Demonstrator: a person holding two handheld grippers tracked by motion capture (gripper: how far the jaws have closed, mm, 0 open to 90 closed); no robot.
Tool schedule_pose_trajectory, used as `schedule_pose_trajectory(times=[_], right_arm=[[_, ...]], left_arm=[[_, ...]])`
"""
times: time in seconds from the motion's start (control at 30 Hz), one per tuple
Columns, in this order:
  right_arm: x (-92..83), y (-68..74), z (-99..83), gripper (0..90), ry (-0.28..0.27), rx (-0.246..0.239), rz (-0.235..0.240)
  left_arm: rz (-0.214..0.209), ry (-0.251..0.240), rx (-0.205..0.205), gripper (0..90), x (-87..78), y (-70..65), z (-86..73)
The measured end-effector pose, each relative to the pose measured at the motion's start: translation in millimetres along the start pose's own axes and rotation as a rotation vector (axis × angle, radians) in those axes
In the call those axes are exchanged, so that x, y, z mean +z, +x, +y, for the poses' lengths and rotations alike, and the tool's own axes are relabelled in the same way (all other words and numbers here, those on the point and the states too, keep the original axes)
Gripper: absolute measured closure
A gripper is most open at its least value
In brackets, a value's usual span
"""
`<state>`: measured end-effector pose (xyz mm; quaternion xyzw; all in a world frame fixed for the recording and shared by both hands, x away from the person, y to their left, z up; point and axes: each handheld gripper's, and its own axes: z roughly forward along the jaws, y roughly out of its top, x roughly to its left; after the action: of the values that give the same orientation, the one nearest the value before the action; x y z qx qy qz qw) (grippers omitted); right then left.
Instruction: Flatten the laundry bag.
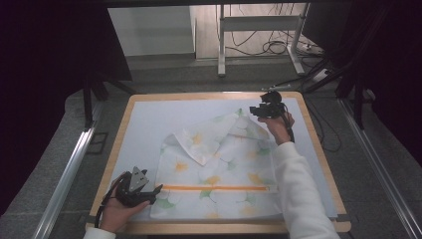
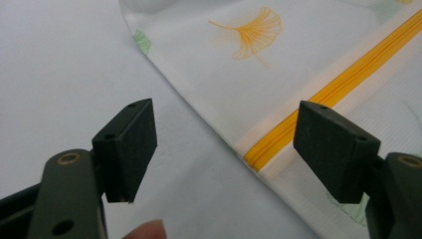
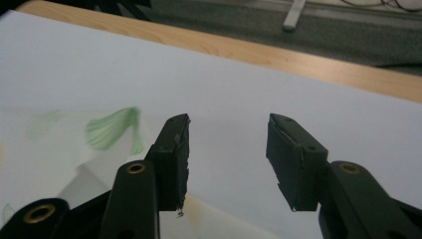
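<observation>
Right jaws: apart, nothing between them — the right gripper (image 1: pixel 262 110) hangs just past the far right corner of the cloth cover (image 1: pixel 219 169), pads clear of the fabric.
Left jaws: apart as well; the left gripper (image 1: pixel 149 191) sits low at the cover's near left edge, one pad over the bare sheet, the other over the fabric near the end of the orange zipper (image 2: pixel 318 107). No pinch that I can see.
Cover: white cloth with yellow and green leaf print, lying flat at the middle and near side of the counter (image 1: pixel 214 228). Far part folded over toward the centre in two loose flaps; the zipper runs left to right across the near part.
Step, as I judge it: folding, with the right side just let go and the left about to take the near edge.
Risks: the loose flaps may spring open with nothing holding them. A left pinch that catches the pale sheet (image 1: pixel 149 124) along with the fabric would drag the whole lay askew — the edge lies flush on it.
Surface: pale blue sheet over a wood-rimmed counter.
Room: grey floor, metal rails either side, a white stand (image 1: pixel 259 30) and trailing cables (image 1: pixel 268 47) beyond; dark at the margins.
</observation>
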<state>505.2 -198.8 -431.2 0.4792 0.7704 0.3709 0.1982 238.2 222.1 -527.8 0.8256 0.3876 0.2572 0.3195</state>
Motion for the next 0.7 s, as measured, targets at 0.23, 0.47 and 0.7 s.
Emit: schedule_pose_trajectory(times=[0.23,0.47,0.7], right_arm=[[-63.5,26.6,-19.0,53.1,-0.042,-0.106,0.138],[-84.6,52.8,-61.8,64.1,-0.005,-0.183,0.273],[-77.6,70.8,-87.7,85.8,0.059,-0.229,0.363]], left_arm=[[-0.006,-0.009,-0.002,25.0,0.3,-3.2,2.3],[-0.009,-0.003,0.005,24.9,1.8,-4.5,3.3],[-0.013,0.002,0.001,24.9,3.0,-5.5,3.4]])
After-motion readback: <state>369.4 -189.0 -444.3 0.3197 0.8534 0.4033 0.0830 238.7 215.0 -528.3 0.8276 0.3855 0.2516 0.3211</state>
